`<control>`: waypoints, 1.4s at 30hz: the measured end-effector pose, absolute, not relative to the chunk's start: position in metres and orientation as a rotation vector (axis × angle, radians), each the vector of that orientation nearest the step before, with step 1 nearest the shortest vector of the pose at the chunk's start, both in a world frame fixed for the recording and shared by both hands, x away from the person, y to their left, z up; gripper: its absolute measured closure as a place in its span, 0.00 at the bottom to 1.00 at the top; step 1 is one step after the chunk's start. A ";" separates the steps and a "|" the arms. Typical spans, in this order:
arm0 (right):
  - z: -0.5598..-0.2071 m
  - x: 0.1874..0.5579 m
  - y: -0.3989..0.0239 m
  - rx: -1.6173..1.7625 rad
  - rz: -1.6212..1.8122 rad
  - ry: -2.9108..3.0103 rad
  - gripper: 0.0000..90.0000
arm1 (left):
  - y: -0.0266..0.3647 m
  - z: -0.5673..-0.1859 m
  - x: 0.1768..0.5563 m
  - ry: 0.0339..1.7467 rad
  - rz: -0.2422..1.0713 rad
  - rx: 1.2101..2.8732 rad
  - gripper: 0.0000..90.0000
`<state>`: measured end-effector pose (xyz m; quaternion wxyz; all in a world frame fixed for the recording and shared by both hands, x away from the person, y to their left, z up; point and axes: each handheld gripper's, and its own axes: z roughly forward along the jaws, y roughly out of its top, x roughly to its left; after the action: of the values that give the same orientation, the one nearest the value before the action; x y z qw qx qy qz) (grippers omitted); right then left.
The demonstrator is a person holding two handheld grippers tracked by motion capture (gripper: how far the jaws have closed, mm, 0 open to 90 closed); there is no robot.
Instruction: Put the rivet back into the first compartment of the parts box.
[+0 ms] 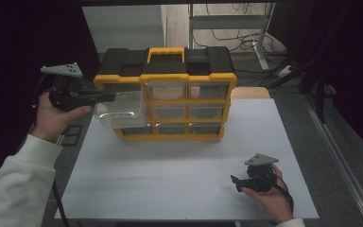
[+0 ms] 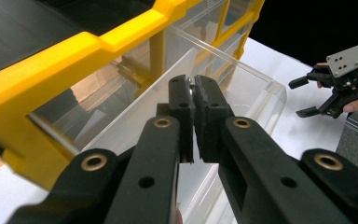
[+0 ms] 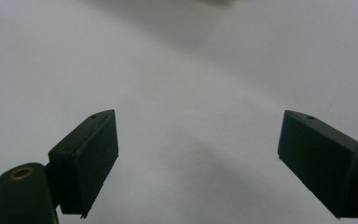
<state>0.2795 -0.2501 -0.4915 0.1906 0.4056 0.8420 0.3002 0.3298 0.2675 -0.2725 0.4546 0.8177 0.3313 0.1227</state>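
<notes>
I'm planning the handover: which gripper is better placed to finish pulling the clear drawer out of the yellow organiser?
Left. The left gripper is already shut on the clear drawer's wall, partly drawn from the organiser. The right gripper rests open, far off on the white board.

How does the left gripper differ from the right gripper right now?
The left gripper has its jaws shut on the wall of the clear drawer; the right gripper has its jaws wide open with nothing between them. The left is raised beside the yellow organizer; the right sits low over the white table. Both are black.
</notes>
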 end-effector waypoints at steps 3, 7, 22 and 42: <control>-0.492 0.280 -0.250 1.140 0.843 2.368 0.14 | 0.267 -0.274 0.331 0.813 0.300 2.017 0.97; -0.493 0.282 -0.249 1.131 0.839 2.375 0.14 | 0.266 -0.274 0.329 0.813 0.331 2.011 0.65; -0.491 0.278 -0.250 1.142 0.845 2.363 0.14 | 0.290 -0.276 0.295 0.836 0.405 1.932 0.28; -0.491 0.280 -0.248 1.135 0.839 2.364 0.14 | 0.333 -0.339 0.265 0.952 0.400 1.965 0.25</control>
<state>0.2803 -0.2481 -0.4914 0.1928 0.4044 0.8426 0.2989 0.2652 0.3328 -0.3386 0.4447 0.7929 0.3840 0.1614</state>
